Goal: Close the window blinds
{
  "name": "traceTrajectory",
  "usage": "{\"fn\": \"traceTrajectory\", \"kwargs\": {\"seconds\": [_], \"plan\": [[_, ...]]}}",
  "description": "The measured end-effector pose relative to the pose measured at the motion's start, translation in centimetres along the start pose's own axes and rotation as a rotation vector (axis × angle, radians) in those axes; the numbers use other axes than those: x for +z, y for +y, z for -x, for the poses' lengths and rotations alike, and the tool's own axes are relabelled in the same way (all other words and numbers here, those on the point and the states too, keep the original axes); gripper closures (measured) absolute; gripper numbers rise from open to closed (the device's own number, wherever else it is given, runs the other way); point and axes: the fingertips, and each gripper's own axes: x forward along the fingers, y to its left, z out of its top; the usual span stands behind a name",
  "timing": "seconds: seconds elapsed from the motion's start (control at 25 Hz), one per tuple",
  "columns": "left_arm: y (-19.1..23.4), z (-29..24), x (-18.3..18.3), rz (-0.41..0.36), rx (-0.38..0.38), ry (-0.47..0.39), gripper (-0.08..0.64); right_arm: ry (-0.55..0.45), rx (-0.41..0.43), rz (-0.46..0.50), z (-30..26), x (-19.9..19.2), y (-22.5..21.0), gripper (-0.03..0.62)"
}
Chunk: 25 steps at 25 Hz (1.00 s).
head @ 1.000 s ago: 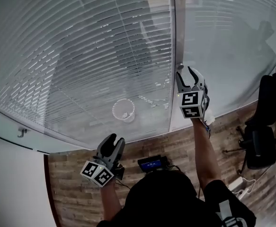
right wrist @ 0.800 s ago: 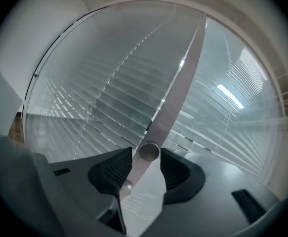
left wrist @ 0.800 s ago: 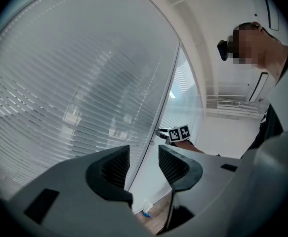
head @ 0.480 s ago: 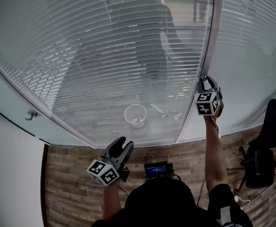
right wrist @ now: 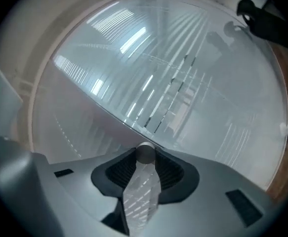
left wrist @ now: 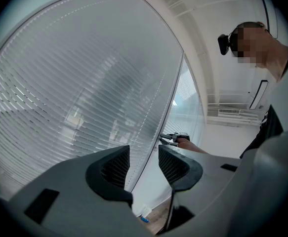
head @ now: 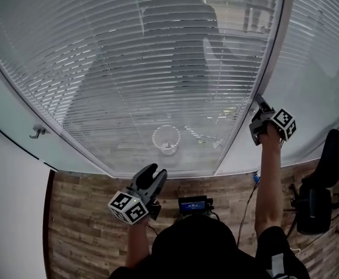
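Observation:
White slatted blinds (head: 157, 68) hang behind the glass panes, with a pale upright frame post (head: 274, 45) between two panes. My right gripper (head: 259, 110) is raised against that post. In the right gripper view its jaws are shut on a clear tilt wand (right wrist: 143, 191) with a round metal end, and the blinds (right wrist: 183, 93) fill the view beyond. My left gripper (head: 153, 176) hangs low near the window's bottom edge. In the left gripper view its jaws (left wrist: 144, 164) stand open with nothing between them, pointing at the blinds (left wrist: 74, 107).
A black office chair (head: 320, 196) stands at the right on the wooden floor (head: 82, 225). A small device with a blue screen (head: 193, 205) sits just below the window. A white bin (head: 166, 139) shows through the glass. A metal hook (head: 38, 132) sticks out at the left.
The right gripper has rolled on the wand, so its marker cube now faces right. The head view has swung left and up. The left gripper has barely moved.

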Motion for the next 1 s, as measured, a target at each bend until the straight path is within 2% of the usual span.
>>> {"fn": "traceTrajectory", "kwargs": {"seconds": [0.16, 0.24, 0.32, 0.4, 0.52, 0.68, 0.84, 0.92, 1.0], "plan": [[0.2, 0.6, -0.4, 0.014, -0.016, 0.01, 0.367, -0.025, 0.061, -0.282, 0.5, -0.2, -0.8, 0.465], [0.1, 0.9, -0.6, 0.021, -0.033, 0.02, 0.367, -0.033, 0.087, -0.307, 1.1, -0.4, -1.0, 0.463], [0.0, 1.1, -0.9, 0.03, -0.049, 0.029, 0.367, -0.033, 0.101, -0.228, 2.3, -0.6, -1.2, 0.433], [-0.1, 1.2, -1.3, 0.043, -0.062, 0.043, 0.367, -0.033, 0.088, -0.109, 4.8, -1.6, -1.1, 0.433], [-0.5, 1.2, -3.1, 0.088, -0.108, 0.085, 0.367, -0.032, 0.084, 0.051, 12.2, -4.6, -0.3, 0.433], [-1.0, -0.5, -5.0, 0.124, -0.174, 0.117, 0.367, 0.001, 0.073, 0.205, 22.0, -8.2, 1.0, 0.433], [-3.3, -2.5, -6.7, 0.151, -0.228, 0.158, 0.367, -0.016, -0.036, 0.359, 32.1, -6.1, 0.8, 0.434], [-5.0, -2.9, -6.8, 0.147, -0.251, 0.156, 0.367, -0.044, -0.049, 0.407, 35.7, -4.2, 1.4, 0.434], [-6.5, -2.7, -6.7, 0.133, -0.256, 0.144, 0.367, -0.066, -0.033, 0.409, 38.1, -3.4, 1.7, 0.434]]}}
